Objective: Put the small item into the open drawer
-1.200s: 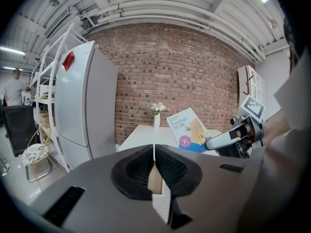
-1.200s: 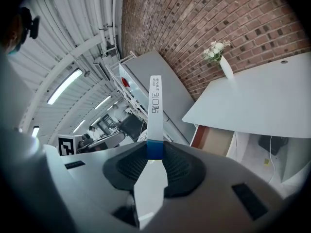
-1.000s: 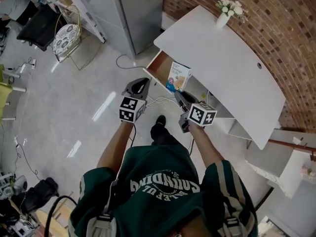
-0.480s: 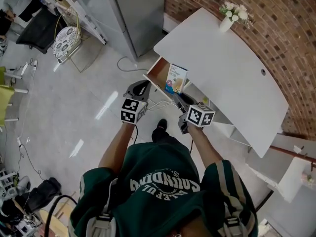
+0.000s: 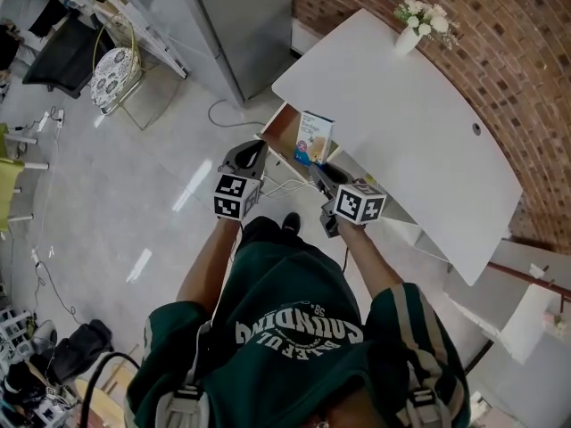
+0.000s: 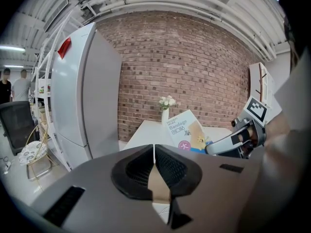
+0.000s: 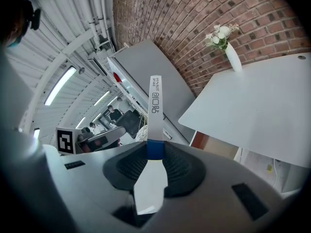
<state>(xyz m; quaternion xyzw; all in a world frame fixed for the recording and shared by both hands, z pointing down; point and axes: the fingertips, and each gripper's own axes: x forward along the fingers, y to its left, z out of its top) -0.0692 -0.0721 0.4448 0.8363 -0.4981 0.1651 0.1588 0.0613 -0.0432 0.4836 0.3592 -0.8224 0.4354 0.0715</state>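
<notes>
Gripping the small item, a flat bandage box [image 7: 155, 108], by its blue lower end with the right gripper [image 7: 155, 152]; jaws closed only to the box's thin width, pads pressing on both broad faces. Holds the box upright, printed face turned toward the left gripper [image 6: 154, 152]. From the head view, sits right at the open drawer [image 5: 284, 125], which juts from under the white desk [image 5: 401, 123] at the end nearest the grey fridge [image 5: 241, 16]; cannot tell whether the box's bottom edge is already below the drawer's rim. Left gripper empty, jaws brought together with only a hairline slit between the pads, hovering near the drawer's front on the side away from the right gripper. Further off: a white vase of flowers [image 5: 415, 20] on the desk's far edge by the brick wall [image 5: 500, 25], and a wire-framed seat with a patterned cushion [image 5: 116, 65] on the pale floor [image 5: 134, 194], well apart from the drawer.
</notes>
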